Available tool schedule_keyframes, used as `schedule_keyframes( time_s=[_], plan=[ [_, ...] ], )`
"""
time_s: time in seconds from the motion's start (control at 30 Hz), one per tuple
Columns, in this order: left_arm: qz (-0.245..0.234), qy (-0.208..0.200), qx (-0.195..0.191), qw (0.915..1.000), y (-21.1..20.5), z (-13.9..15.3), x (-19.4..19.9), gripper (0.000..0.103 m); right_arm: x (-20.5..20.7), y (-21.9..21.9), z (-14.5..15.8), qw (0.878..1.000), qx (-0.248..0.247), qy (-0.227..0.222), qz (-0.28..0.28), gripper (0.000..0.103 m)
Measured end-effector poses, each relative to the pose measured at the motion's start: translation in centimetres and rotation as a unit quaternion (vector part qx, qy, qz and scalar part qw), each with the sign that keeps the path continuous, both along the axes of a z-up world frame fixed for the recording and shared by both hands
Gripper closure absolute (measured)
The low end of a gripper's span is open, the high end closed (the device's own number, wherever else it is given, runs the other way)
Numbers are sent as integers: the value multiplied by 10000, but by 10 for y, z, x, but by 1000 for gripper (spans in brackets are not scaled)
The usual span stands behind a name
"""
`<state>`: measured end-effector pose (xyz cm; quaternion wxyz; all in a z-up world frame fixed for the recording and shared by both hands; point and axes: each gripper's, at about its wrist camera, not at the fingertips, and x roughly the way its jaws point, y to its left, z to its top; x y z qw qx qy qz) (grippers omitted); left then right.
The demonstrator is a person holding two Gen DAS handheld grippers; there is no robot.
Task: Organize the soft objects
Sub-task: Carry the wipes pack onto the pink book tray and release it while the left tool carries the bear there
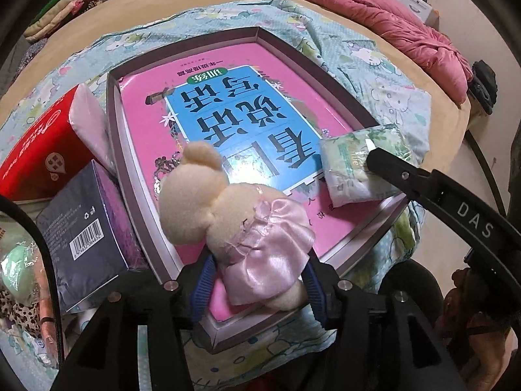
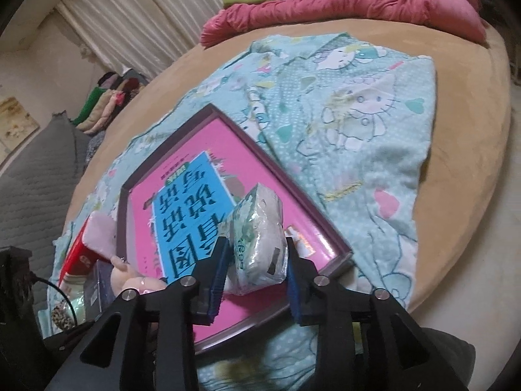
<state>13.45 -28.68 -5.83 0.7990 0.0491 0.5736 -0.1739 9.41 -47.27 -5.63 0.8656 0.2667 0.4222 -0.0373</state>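
Note:
A cream plush bear [image 1: 208, 202] in a pink satin dress lies on the pink and blue book [image 1: 228, 97] inside a shallow purple-rimmed tray [image 1: 182, 49]. My left gripper [image 1: 257, 290] stands around the bear's lower body, and a strip of book shows between the left pad and the plush. A green and white tissue pack [image 2: 257, 238] rests on the book near the tray's right edge [image 2: 247, 130]. The pack sits unsqueezed between the blue pads of my right gripper [image 2: 255, 267]. One finger [image 1: 400, 172] of the right gripper shows against the pack [image 1: 351, 166] in the left wrist view.
The tray sits on a teal cartoon-cat blanket [image 2: 358, 114] on a tan bed. A red box [image 1: 35, 150], a pale pink soft pack [image 1: 88, 123] and a dark blue box [image 1: 78, 238] crowd the tray's left side. A pink quilt [image 1: 390, 16] lies at the far edge.

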Motion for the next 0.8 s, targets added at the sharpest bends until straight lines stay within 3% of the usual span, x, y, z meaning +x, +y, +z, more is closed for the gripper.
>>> schedule_keyframes(
  time_s=[0.8],
  plan=[
    [30, -53, -262, 9996, 11, 11, -6, 32, -10, -5, 19, 9982, -450, -229, -314, 46]
  ],
)
